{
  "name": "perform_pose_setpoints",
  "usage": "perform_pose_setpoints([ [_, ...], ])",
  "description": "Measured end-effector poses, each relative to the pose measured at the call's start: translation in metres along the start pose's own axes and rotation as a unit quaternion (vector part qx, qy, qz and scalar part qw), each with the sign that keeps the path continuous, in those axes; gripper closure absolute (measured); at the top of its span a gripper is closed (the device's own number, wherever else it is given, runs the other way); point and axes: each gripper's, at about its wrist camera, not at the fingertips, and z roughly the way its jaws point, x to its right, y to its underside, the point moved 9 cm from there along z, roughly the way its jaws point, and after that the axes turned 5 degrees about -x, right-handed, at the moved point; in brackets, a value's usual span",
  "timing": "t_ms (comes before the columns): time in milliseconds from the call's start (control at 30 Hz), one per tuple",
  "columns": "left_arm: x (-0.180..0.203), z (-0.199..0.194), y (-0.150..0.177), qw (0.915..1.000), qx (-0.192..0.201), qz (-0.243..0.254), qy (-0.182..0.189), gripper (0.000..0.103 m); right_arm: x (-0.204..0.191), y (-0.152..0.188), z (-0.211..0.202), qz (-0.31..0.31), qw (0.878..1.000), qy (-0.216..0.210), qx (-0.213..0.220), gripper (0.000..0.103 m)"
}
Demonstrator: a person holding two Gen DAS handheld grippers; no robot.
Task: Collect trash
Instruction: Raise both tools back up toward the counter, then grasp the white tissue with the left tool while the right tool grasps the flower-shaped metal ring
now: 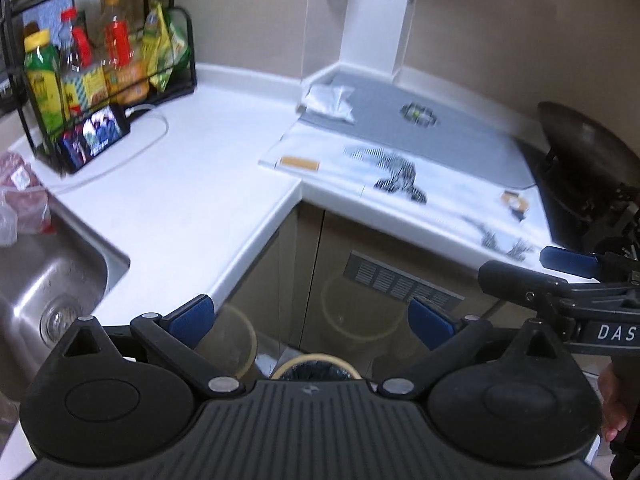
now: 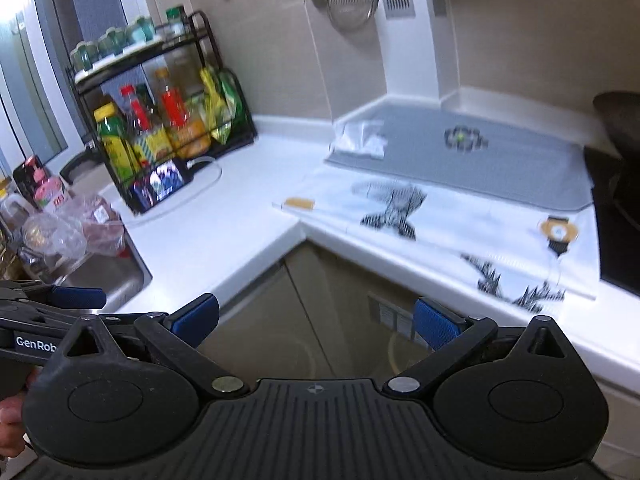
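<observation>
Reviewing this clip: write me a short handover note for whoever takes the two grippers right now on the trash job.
Left gripper: jaws open, nothing between them.
Right gripper: jaws wide open, nothing between them.
Both are held above the cabinet fronts at the counter corner.
Trash bin: on the floor below the left gripper, dark liner visible.
Possible trash: a crumpled white packet at the back of the grey mat; clear plastic bags by the sink.
Done: cannot tell what has gone in the bin.
Left: probably the packet first.
</observation>
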Motion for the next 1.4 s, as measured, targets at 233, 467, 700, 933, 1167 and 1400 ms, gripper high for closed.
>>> perform_pose_setpoints([
  [233, 0.002, -0.021, -0.026, 0.9993, 0.031, 0.015, 0.014, 0.0, 0.003, -0.024, -0.024, -0.01, 0.999, 0.024, 0.046, 0.0],
  [467, 0.012, -0.023, -0.074, 0.9975, 0.06, 0.034, 0.012, 0.0, 0.032, -0.055, -0.039, -0.01, 0.993, 0.068, 0.092, 0.0],
  [700, 0.025, 0.006, -0.13, 0.9978, 0.056, 0.032, -0.013, 0.0, 0.068, -0.089, -0.007, 0.0, 0.991, 0.084, 0.101, 0.0],
  [933, 0.04, 0.062, -0.191, 0.9989, 0.029, 0.011, -0.036, 0.0, 0.109, -0.128, 0.03, 0.002, 0.989, 0.094, 0.111, 0.0],
  [1167, 0.044, 0.124, -0.244, 0.9978, 0.004, -0.033, -0.058, 0.0, 0.157, -0.165, 0.084, 0.03, 0.99, 0.095, 0.095, 0.0],
  [1400, 0.031, 0.19, -0.288, 0.9958, -0.022, -0.071, -0.055, 0.0, 0.189, -0.198, 0.154, 0.059, 0.989, 0.115, 0.069, 0.0],
])
